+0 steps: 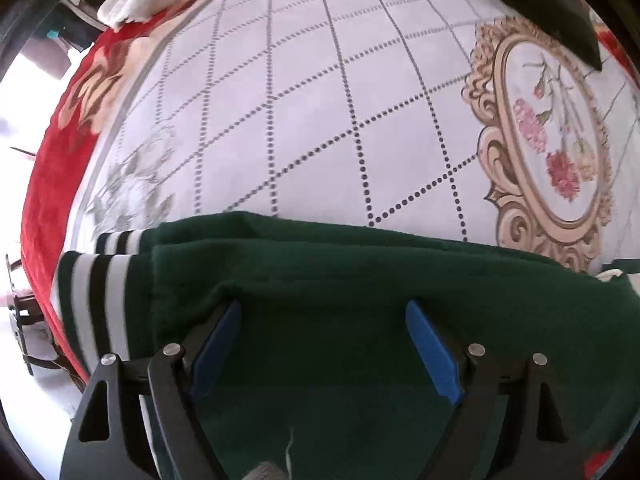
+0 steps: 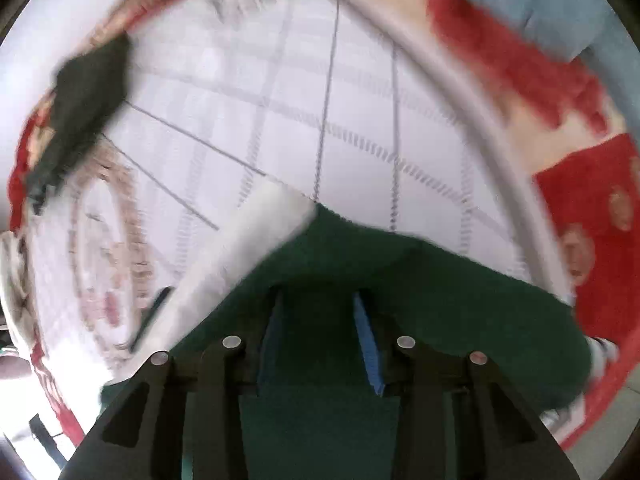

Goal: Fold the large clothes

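Observation:
A dark green garment [image 1: 360, 288] with white and black striped cuffs [image 1: 92, 280] lies folded on a pale checked bedcover [image 1: 300, 120]. My left gripper [image 1: 324, 312] is open just over the green cloth, its blue pads [image 1: 430, 350] wide apart and holding nothing. In the blurred right wrist view my right gripper [image 2: 316, 300] stands over the same green garment [image 2: 440, 300], jaws partly apart; green cloth lies between the pads [image 2: 366, 340], and I cannot tell if it is gripped. A white sleeve or panel [image 2: 248, 248] runs to the left of it.
A red flowered blanket [image 1: 52, 168] borders the bedcover, also in the right wrist view [image 2: 592, 216]. Another dark cloth lies at the far side [image 1: 552, 12], and it shows in the right wrist view [image 2: 80, 112]. A gold-framed flower print [image 1: 552, 148] is on the cover. The floor shows at the left edge.

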Available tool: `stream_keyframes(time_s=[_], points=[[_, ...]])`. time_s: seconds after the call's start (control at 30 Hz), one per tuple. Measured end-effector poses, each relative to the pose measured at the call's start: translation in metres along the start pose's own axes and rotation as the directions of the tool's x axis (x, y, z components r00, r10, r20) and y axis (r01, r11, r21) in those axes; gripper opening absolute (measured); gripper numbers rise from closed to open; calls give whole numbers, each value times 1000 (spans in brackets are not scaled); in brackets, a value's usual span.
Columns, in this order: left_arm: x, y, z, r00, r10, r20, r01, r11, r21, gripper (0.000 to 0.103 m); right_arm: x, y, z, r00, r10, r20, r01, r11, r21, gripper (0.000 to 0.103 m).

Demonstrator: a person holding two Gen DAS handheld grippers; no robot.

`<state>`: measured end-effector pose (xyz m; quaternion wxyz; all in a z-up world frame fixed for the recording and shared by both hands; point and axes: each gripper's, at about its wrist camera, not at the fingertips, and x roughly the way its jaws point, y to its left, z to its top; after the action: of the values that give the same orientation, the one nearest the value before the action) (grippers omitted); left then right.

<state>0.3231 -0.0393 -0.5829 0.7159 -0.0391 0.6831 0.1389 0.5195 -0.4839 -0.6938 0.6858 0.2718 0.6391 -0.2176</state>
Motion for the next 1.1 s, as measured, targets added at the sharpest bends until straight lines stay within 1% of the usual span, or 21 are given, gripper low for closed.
stream_keyframes(time_s=[0.03, 0.07, 0.1, 0.17, 0.2, 0.3, 0.33, 0.37, 0.43, 0.47, 0.5, 0.53, 0.6, 0.67, 0.7, 0.8, 0.9, 0.97, 1.0, 1.03, 1.1], points=[[3, -1, 0, 1000, 0, 0, 0, 1000, -2, 85, 21, 2, 1, 999, -2, -42, 2, 1000, -5, 38], [5, -1, 0, 1000, -1, 0, 1, 1000, -9, 86, 28, 1, 1, 999, 3, -54, -3, 1000, -3, 38], [6, -1, 1, 1000, 1, -3, -1, 1000, -16, 86, 29, 3, 6, 998, -12, -57, 12, 1000, 0, 38], [0, 2, 0, 1000, -4, -2, 4, 999, -35, 86, 22, 20, 12, 992, -87, -89, 81, 994, -66, 38], [-10, 8, -3, 1000, -17, 12, 18, 998, -60, 86, 14, 25, 11, 991, -98, -86, 90, 992, -92, 38], [-46, 32, -15, 998, -34, 59, 41, 989, -140, 86, -21, 53, 2, 997, -9, -76, -6, 981, -195, 39], [-58, 43, -21, 997, -20, 73, 33, 985, -169, 86, -34, 70, -8, 995, 44, -93, -67, 965, -255, 43], [-69, 55, -28, 996, -8, 86, 25, 980, -199, 86, -41, 81, -16, 992, 67, -108, -96, 951, -293, 45], [-81, 76, -40, 996, 14, 94, 10, 968, -250, 86, -48, 113, -39, 979, 112, -172, -171, 911, -375, 46], [-87, 95, -47, 995, 31, 96, -2, 958, -288, 86, -47, 128, -58, 966, 140, -218, -219, 891, -398, 47], [-88, 106, -50, 995, 38, 92, -8, 950, -313, 86, -39, 148, -73, 944, 165, -285, -278, 864, -420, 48], [-85, 118, -53, 995, 39, 87, -8, 943, -334, 86, -31, 164, -91, 931, 165, -325, -304, 844, -442, 48], [-73, 137, -55, 997, 15, 69, 11, 935, -354, 86, -16, 194, -126, 928, 134, -348, -304, 813, -497, 48], [-52, 153, -55, 998, -52, 31, 59, 925, -376, 86, 2, 215, -142, 925, 111, -364, -301, 798, -521, 48], [-43, 159, -54, 996, -83, 24, 86, 919, -385, 85, 14, 226, -150, 919, 103, -379, -305, 796, -522, 48], [-20, 166, -46, 989, -144, 18, 141, 920, -366, 85, 39, 249, -159, 907, 92, -412, -310, 807, -502, 48], [-12, 164, -39, 980, -196, 35, 195, 914, -355, 84, 53, 258, -168, 909, 63, -411, -283, 819, -500, 48], [-13, 160, -35, 977, -195, 87, 213, 922, -324, 42, 52, 261, -174, 914, 53, -402, -269, 820, -506, 48], [-16, 156, -34, 972, -206, 109, 230, 923, -309, 12, 52, 261, -176, 916, 50, -399, -267, 818, -510, 48], [-21, 153, -31, 969, -214, 122, 242, 924, -295, 5, 51, 262, -177, 917, 45, -396, -262, 816, -515, 48], [-34, 150, -29, 964, -208, 168, 249, 927, -280, 3, 50, 264, -180, 917, 42, -397, -261, 816, -516, 48]])
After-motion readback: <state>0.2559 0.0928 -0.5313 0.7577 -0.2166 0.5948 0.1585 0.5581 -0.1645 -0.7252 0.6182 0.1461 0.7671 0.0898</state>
